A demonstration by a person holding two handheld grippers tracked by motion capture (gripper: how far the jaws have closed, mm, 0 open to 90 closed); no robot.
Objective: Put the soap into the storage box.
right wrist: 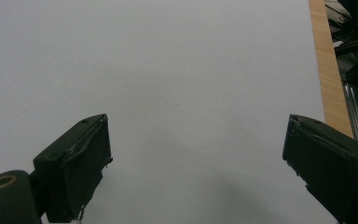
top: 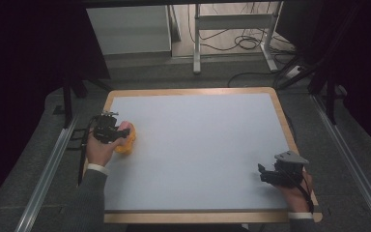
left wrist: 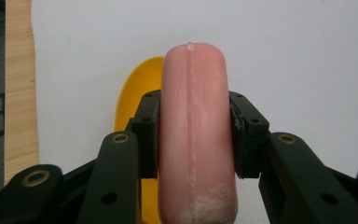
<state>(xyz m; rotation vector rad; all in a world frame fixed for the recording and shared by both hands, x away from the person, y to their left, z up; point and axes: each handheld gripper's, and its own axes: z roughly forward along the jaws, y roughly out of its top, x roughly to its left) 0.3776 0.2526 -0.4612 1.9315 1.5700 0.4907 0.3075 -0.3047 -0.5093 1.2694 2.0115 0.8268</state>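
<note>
The person sits at a table (top: 198, 145) with a pale grey top and a wooden rim. Near its left edge, the left gripper (top: 121, 133) holds a pink sausage (left wrist: 195, 135). In the left gripper view the two black jaws press on the sausage from both sides, about at its middle, and the rounded end of the sausage sticks out beyond them. The sausage is smooth, with a thin seam along its length and some whitish marks near the lower end.

Just under and behind the sausage there is a yellow dish (left wrist: 137, 93); I see only its curved edge at the left of the sausage. From the high view the dish (top: 127, 140) lies on the table, right beside the left hand (top: 98, 150). I cannot tell if the sausage touches the dish.

The right gripper (top: 263, 174) is well apart, near the right front corner of the table. Its jaws stand wide apart with nothing between them, only bare table below.
</note>
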